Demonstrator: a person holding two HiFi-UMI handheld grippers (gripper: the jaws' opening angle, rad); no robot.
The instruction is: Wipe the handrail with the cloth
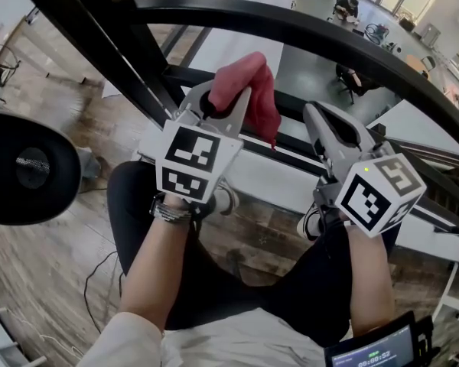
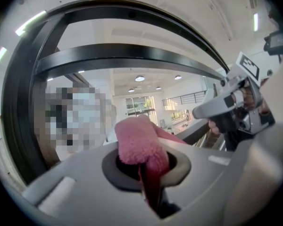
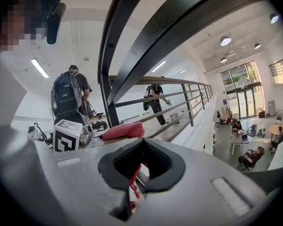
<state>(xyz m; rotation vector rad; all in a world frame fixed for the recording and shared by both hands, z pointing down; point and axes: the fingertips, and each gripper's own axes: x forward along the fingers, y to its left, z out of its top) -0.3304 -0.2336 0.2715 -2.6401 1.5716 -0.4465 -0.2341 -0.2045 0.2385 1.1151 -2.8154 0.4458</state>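
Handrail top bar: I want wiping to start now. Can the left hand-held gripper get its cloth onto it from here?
Probably yes. The left hand-held gripper grips the cloth just below the handrail, and only open air shows between them.

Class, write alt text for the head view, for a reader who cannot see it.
Seen from above, the left hand-held gripper is shut on a red cloth close to a curved black handrail. The right hand-held gripper, shut and empty, is beside it, above the person's legs.
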